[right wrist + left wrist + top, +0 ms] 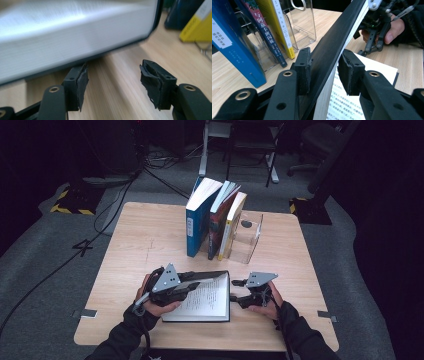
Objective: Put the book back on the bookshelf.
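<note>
**High view: open book held by its cover at the table's near edge**

High view shows an open book [207,299] lying on the wooden table [140,245], near the person's edge and between the two hands. Its pages are white with dense lines of print, and its cover is black. The left part of the book, cover and a sheaf of pages, stands lifted off the rest at a slant. In the left gripper view the left gripper [323,72] has its pads on either side of that raised part, one pad on the black cover, the other against the page block, the jaws narrowed onto it.

Beyond the book, toward the far side of the table, a clear acrylic bookstand [250,237] holds three upright books that lean right: a blue book [196,227], a dark red book [216,227] and a yellow book [231,227].

The right gripper [111,83] sits low over the table just beside the open book's right edge, its jaws apart with only bare wood between them; one pad lies just below the book's bottom cover. Both hands grasp their grippers from below, with dark sleeves entering from the near edge.
</note>
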The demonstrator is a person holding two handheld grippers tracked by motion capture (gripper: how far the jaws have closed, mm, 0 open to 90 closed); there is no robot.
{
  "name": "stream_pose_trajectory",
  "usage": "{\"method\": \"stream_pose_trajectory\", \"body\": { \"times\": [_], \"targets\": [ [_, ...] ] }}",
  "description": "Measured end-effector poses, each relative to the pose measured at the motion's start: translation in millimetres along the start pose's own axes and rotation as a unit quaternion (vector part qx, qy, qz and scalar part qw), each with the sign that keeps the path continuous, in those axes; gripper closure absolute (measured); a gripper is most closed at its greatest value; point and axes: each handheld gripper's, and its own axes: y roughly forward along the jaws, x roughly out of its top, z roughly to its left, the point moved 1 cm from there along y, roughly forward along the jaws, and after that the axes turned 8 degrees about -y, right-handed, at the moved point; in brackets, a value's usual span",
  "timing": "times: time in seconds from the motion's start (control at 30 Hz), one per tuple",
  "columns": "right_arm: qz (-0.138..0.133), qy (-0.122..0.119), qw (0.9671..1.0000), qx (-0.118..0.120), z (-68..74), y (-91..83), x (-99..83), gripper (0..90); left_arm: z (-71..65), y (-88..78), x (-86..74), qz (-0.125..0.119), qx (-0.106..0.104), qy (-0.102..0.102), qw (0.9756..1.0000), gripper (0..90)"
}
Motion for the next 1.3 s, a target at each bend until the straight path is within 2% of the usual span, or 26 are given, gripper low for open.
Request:
{"method": "stream_pose_trajectory", "body": {
  "times": [0.07,0.2,0.33,0.4,0.53,0.67,0.73,0.9,1.1,1.3],
  "targets": [
    [-0.009,-0.004,0.9999,-0.01,1.8,-2.4,1.9,41.1,2.1,-0.9,-0.1,-0.008,-0.001,-0.004,1.0,63.0],
    [-0.044,0.011,0.9986,-0.028,0.4,-13.6,6.1,42.5,5.0,0.1,-0.3,-0.027,-0.014,-0.026,0.9992,62.9],
    [-0.065,0.018,0.9964,-0.05,-3.3,-29.4,11.4,43.1,2.9,7.8,2.6,-0.044,-0.022,-0.04,0.998,63.0],
    [-0.068,0.013,0.9958,-0.061,-5.0,-38.0,13.8,43.0,2.0,10.8,3.6,-0.051,-0.027,-0.046,0.9973,62.8],
    [-0.076,0.013,0.9945,-0.071,-6.6,-45.4,16.8,43.9,2.4,7.4,-0.5,-0.076,-0.025,-0.062,0.9949,62.6],
    [-0.09,0.01,0.9932,-0.074,-3.6,-45.5,26.5,45.0,1.0,-2.0,-8.7,-0.089,-0.018,-0.065,0.9937,61.9],
    [-0.094,0.006,0.9928,-0.074,-2.1,-45.4,32.9,45.0,0.1,-7.7,-12.7,-0.089,-0.015,-0.063,0.9939,61.9],
    [-0.113,-0.003,0.9916,-0.064,2.5,-45.0,52.4,45.0,-2.4,-21.3,-24.7,-0.092,-0.012,-0.071,0.9932,58.9],
    [-0.112,-0.014,0.9915,-0.064,6.7,-42.2,72.0,45.1,-5.8,-27.5,-30.6,-0.084,-0.006,-0.069,0.9941,56.6],
    [-0.124,-0.016,0.9909,-0.049,10.8,-37.6,84.4,45.0,-13.3,-27.1,-35.4,-0.054,-0.008,-0.052,0.9971,50.9]
  ]
}}
